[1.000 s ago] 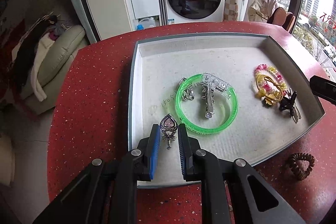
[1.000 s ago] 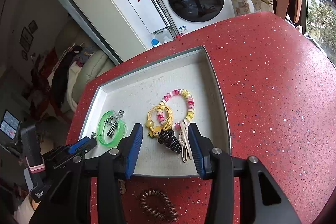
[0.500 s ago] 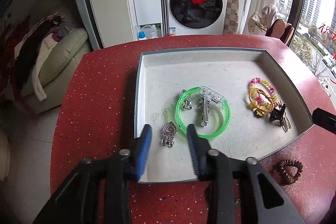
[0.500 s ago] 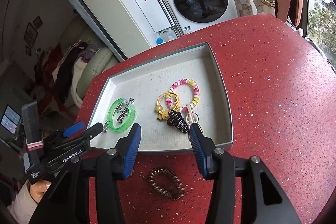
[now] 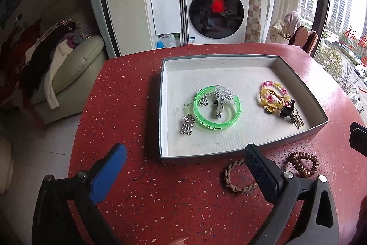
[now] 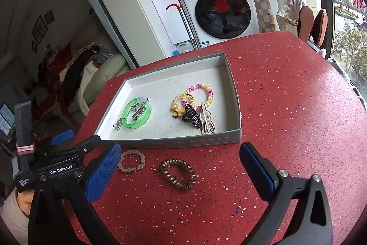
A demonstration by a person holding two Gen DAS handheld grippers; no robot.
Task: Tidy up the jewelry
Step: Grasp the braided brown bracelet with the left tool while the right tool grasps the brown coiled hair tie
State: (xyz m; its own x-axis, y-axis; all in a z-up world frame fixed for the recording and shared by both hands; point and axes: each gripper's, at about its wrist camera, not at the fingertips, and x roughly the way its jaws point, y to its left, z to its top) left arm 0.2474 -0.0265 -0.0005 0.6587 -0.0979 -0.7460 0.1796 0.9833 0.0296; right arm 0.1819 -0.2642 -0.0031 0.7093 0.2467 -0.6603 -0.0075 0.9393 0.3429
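A shallow grey rectangular tray (image 5: pixel 320 126) with a pale lining sits on the red speckled bench (image 5: pixel 119 107), whose rounded edge falls away on the left toward the floor and a cream sofa (image 5: pixel 75 66). To the right of the tray the bench surface is broad and bare.

Inside the tray, a translucent green bangle (image 5: pixel 217 110) lies flat near the middle-left, with a silver metal hair clip (image 5: pixel 219 105) resting across it, its long axis running from the tray's far wall toward its near wall. A small silver heart-shaped pendant (image 5: pixel 188 124) lies just beside the bangle, toward the near-left corner. On the right side a pink-and-yellow beaded bracelet (image 6: pixel 203 93), a yellow hair tie (image 6: pixel 182 102), a black claw clip (image 6: pixel 191 117) and a beige hair clip (image 6: pixel 206 122) cluster together, the beige clip pointing at the near wall.

In front of the tray, on the bare bench, lie a braided tan cord bracelet (image 6: pixel 132 161) and a brown spiral hair tie (image 6: pixel 179 173), near each other but apart.

The left claw (image 5: pixel 183 172) is opening wide with nothing between its blue pads, above the bench before the tray's near-left corner. The right claw (image 6: pixel 180 170) is likewise opening and holds nothing; the spiral tie appears between its pads, apparently untouched.
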